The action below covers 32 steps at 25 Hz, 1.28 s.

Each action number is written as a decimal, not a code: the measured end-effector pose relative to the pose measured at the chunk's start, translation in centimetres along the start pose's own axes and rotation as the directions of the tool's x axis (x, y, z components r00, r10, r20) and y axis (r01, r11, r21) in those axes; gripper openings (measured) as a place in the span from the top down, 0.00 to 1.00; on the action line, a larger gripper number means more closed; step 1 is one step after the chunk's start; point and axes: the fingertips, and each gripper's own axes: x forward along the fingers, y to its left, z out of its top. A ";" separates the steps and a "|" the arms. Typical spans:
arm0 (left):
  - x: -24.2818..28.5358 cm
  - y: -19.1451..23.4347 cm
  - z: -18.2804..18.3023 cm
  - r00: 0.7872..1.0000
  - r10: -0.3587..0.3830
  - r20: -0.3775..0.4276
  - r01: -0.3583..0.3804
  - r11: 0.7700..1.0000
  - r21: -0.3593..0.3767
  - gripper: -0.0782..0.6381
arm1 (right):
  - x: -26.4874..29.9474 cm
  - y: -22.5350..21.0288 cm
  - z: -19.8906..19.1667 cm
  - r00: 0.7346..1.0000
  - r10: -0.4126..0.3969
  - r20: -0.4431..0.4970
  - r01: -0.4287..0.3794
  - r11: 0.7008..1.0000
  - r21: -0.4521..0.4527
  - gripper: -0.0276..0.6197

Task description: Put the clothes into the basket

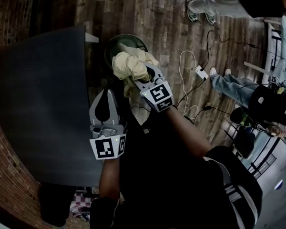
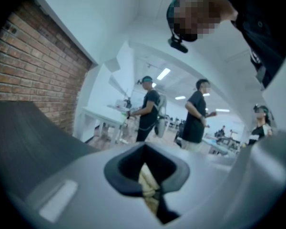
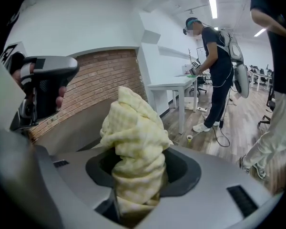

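Two grippers share one cream cloth (image 1: 131, 63) over the round dark basket (image 1: 133, 37); the right hand-held gripper (image 1: 139, 78) clamps its bunched bulk; the left hand-held gripper (image 1: 109, 97) pinches a thin fold.

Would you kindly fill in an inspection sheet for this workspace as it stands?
Surface: dark table at the person's left.
Job's things: pale yellow cloth above green basket on the floor.
Clutter: nothing seen.
Grippers: right gripper shut on the cloth; left gripper jaws near together, cloth sliver in the gap, grip unclear.
Cables: white power strip, cables across the floor.
Surroundings: brick wall, people standing.
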 end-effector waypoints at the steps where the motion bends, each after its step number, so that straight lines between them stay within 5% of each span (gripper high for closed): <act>1: 0.1 0.3 -0.1 1.000 0.005 0.001 -0.005 1.000 -0.002 0.88 | 0.5 -0.2 -0.4 1.000 -0.004 -0.007 0.004 1.000 0.004 0.65; 21: 0.1 1.8 -1.4 0.999 0.039 -0.003 -0.040 0.998 -0.045 0.89 | 8.7 -4.1 -10.7 0.983 -0.059 -0.175 0.081 0.989 0.120 0.65; 32: 0.0 2.0 -2.0 0.999 0.050 -0.009 -0.051 0.997 -0.051 0.89 | 9.5 -5.3 -12.5 0.979 -0.095 -0.180 0.122 0.981 0.148 0.63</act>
